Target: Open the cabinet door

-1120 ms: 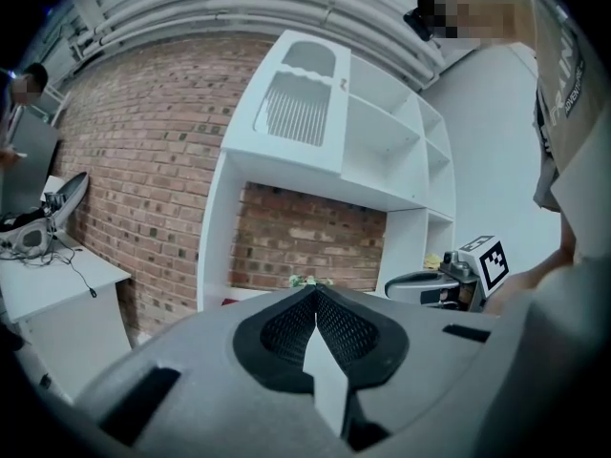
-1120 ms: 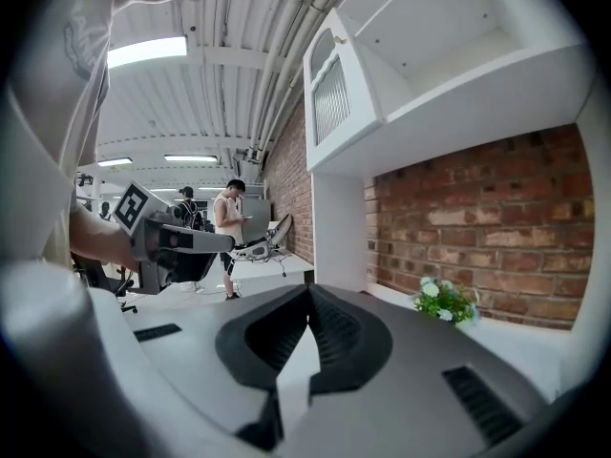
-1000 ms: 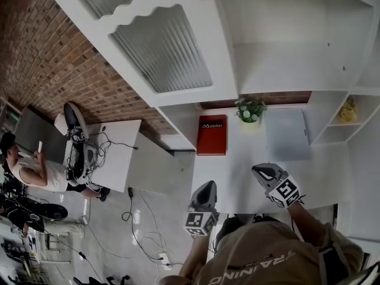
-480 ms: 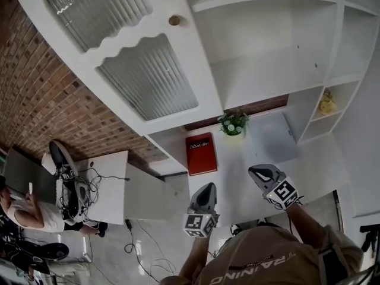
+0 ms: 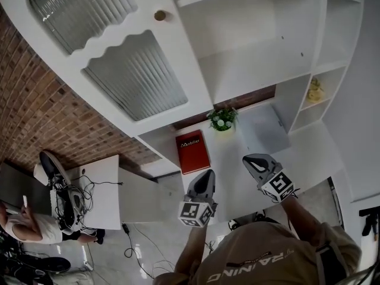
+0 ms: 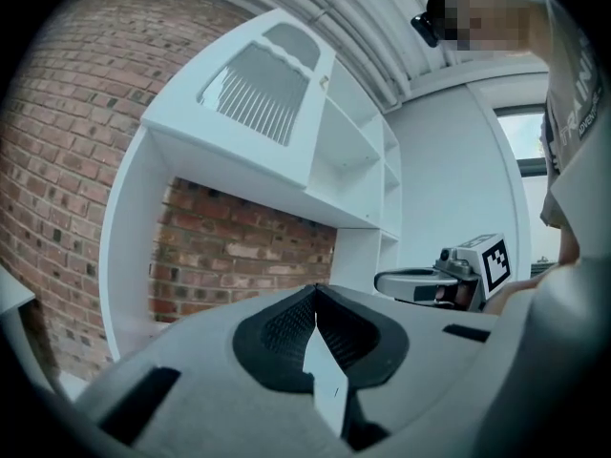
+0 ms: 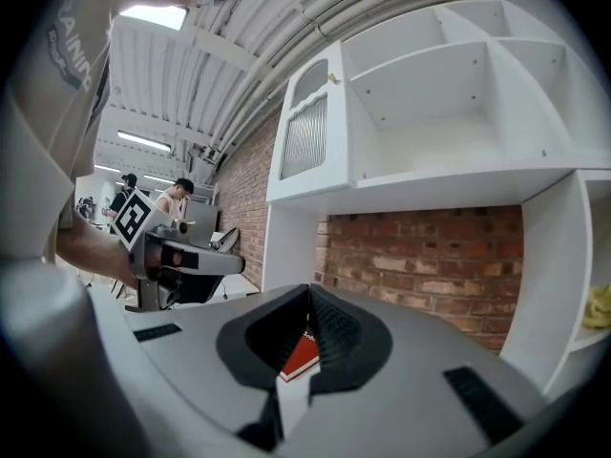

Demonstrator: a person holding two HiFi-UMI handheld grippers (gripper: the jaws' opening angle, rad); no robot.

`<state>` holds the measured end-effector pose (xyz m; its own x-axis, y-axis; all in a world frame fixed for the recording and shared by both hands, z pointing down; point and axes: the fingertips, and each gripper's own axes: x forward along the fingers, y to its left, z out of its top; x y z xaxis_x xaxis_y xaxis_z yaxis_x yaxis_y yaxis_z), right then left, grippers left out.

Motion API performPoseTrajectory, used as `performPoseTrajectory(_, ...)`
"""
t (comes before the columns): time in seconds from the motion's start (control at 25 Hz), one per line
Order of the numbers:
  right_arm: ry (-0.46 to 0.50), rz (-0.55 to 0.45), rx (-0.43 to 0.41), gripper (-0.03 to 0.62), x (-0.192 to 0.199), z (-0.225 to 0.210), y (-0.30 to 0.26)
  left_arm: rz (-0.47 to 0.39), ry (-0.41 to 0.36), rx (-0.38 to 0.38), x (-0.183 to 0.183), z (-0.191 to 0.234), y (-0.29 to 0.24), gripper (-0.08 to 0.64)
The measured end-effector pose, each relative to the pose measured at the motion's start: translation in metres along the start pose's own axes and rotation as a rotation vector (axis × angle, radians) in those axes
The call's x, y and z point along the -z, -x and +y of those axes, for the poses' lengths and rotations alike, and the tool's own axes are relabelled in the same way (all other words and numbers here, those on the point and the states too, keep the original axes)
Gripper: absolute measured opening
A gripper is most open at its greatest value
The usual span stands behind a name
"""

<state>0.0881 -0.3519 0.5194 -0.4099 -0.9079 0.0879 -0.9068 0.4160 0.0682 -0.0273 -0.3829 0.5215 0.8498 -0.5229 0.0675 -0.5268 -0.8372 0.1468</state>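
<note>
The left hand-held gripper (image 5: 206,178) and the right hand-held gripper (image 5: 254,162) show in the head view side by side over the near edge of the white tabletop (image 5: 237,159), both pointing toward the cabinet (image 5: 261,58) and touching nothing. Beyond the left one lies a red book (image 5: 192,151), and farther on, between the two, stands a small potted plant (image 5: 221,119). A flat grey sheet (image 5: 261,129) lies ahead of the right one. The cabinet door (image 5: 119,58), with ribbed glass panes and a round knob (image 5: 160,15), stands swung wide open, high up and to the left of the left hand-held gripper, well apart from both, so the bare shelves show. A small yellow thing (image 5: 314,89) sits in a side shelf to the right. Far left of the left hand-held gripper, a person (image 5: 21,224) sits by a side table (image 5: 95,183) strewn with cables. In the left gripper view, the left hand-held gripper (image 6: 315,294) has its jaws clenched together at the tips with nothing between them. The open cabinet door (image 6: 258,93) hangs above and ahead, a brick wall (image 6: 239,256) lies straight behind, and the right hand-held gripper (image 6: 382,282) is off to the right. In the right gripper view, the right hand-held gripper (image 7: 308,294) is likewise clenched and empty. The red book (image 7: 301,359) shows through the gap lower down, the cabinet door (image 7: 305,136) stands open above, and the left hand-held gripper (image 7: 239,263) is at the left.
</note>
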Motion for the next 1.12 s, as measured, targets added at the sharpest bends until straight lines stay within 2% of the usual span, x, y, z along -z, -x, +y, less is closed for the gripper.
performPoseTrajectory(0.24,0.063,-0.025,0.008,0.012,-0.027,-0.004,0.009,-0.073,-0.047,-0.007,-0.048,-0.008,-0.004,0.009)
performPoseTrajectory(0.64,0.202,-0.139,0.01,0.012,-0.113,-0.028,-0.003,-0.163,-0.16,0.004,-0.126,-0.018,-0.026,0.009)
performPoseTrajectory(1.12,0.275,-0.25,-0.004,0.012,-0.201,-0.043,-0.012,-0.28,-0.32,0.001,-0.225,-0.025,-0.037,0.009)
